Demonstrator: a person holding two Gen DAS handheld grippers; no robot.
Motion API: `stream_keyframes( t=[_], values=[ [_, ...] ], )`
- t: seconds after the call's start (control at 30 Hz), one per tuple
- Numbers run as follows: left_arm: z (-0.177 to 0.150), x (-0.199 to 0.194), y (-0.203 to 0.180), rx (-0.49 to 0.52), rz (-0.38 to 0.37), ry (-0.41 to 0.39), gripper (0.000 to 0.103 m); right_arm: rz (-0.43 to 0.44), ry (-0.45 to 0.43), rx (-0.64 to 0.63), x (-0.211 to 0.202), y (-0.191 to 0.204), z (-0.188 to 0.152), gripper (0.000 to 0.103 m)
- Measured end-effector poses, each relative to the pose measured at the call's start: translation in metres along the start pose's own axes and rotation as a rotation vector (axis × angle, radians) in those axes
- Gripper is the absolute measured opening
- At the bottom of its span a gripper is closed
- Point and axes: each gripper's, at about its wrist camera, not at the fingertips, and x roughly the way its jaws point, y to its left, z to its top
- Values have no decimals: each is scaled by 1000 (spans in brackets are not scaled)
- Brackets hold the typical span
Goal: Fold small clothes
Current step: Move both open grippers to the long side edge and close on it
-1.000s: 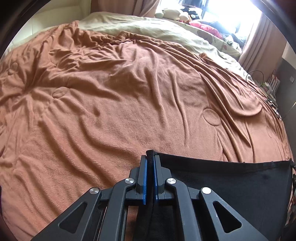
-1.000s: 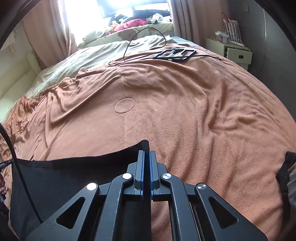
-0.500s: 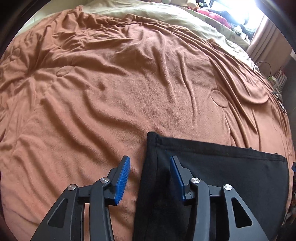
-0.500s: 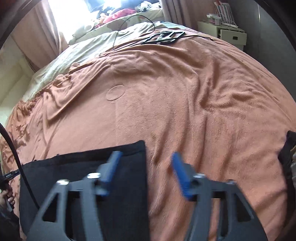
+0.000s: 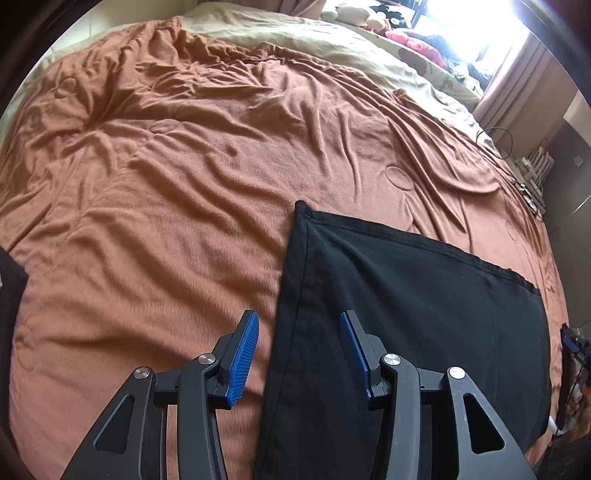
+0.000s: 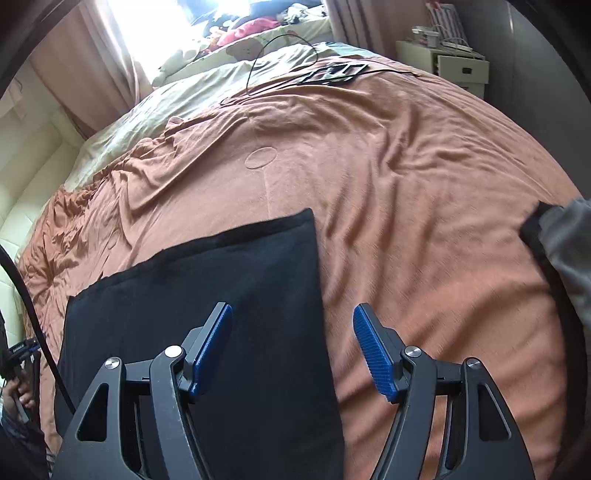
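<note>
Black fabric garment [image 5: 417, 314], flat and rectangular with a hemmed far edge, lies spread on the rust-orange wrinkled blanket [image 5: 177, 177] that covers the bed. No brand, label or writing can be read on it, nor on anything else in either view.

From the left wrist view, the left tool [image 5: 299, 350], black-framed with blue ribbed pads, stands wide open above the garment's left edge; one pad sits over the blanket and the other over the black cloth, and nothing is held between them. Whether the pads touch the fabric cannot be told.

From the right wrist view, the right tool [image 6: 291, 347] is likewise spread wide and holds nothing. Its left pad hangs over the garment [image 6: 207, 295] and its right pad over bare blanket [image 6: 406, 177], so the garment's right edge runs between the two.

Beyond the orange blanket lies a pale cream bedsheet [image 6: 177, 99], with a heap of red and dark soft things [image 6: 243, 31] below a bright window. A thin black cable [image 6: 280, 48] loops over the far part of the bed beside a flat black frame-like object [image 6: 332, 74]. A small white drawer unit [image 6: 450, 62] stands at the far right. A grey sleeve [image 6: 569, 251] enters at the right rim.
</note>
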Motion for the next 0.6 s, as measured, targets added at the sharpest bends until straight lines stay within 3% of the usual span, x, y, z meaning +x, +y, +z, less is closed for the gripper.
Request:
stream_keyframes(
  t=[0.17, 0.6],
  values=[
    [-27, -22, 1, -14, -18, -19, 56, -1, 11, 30, -23, -5, -24, 66],
    [-106, -45, 28, -91, -54, 8, 56, 26, 42, 55, -59, -12, -79, 66]
  ],
)
